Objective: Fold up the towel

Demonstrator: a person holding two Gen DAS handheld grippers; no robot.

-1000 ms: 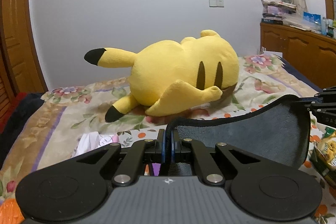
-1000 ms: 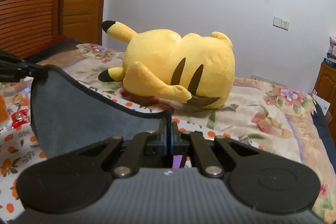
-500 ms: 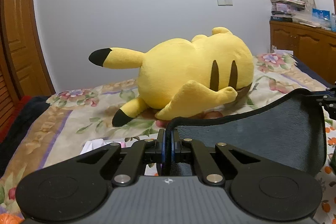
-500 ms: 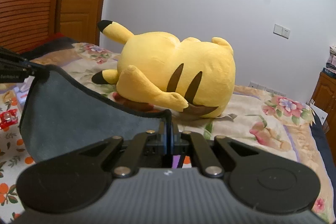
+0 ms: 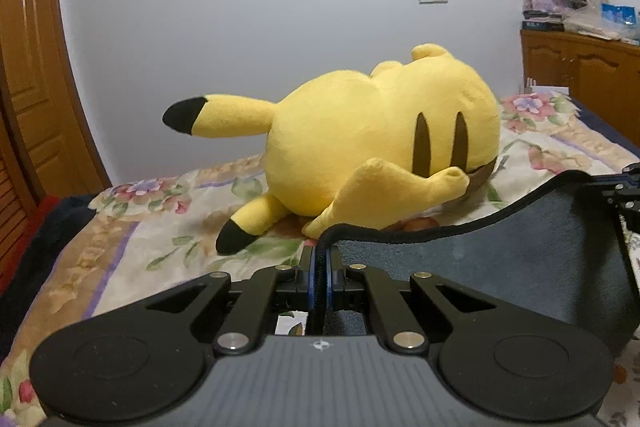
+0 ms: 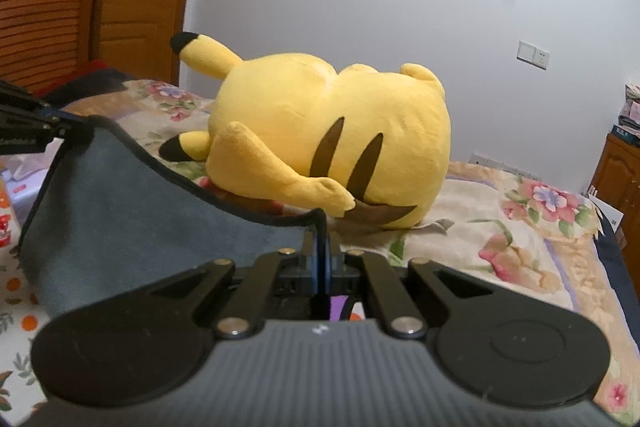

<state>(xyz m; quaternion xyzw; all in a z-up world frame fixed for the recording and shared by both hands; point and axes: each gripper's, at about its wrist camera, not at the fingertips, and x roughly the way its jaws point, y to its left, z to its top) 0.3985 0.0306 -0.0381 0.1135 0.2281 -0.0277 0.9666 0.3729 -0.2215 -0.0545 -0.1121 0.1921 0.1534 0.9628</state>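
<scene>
A dark grey towel (image 5: 500,263) with a black hem hangs stretched between the two grippers above the bed. My left gripper (image 5: 319,251) is shut on one top corner, the cloth running off to the right. There the right gripper (image 5: 628,187) shows at the frame edge, pinching the other corner. In the right wrist view the towel (image 6: 132,211) spreads leftward from my right gripper (image 6: 321,239), which is shut on its corner. The left gripper (image 6: 36,127) holds the far corner at the left edge. The top hem sags between them.
A big yellow plush toy (image 5: 372,147) lies on the floral bedspread (image 5: 132,247) just beyond the towel. A wooden door (image 5: 28,67) stands at left, a wooden cabinet (image 5: 580,67) with stacked papers at right. Small packets (image 6: 6,223) lie on the bed below the towel.
Both grippers have carried the towel forward toward the plush toy, which looms larger now. The items on the bed under the left gripper have slipped out of sight. Both grips are unchanged.
</scene>
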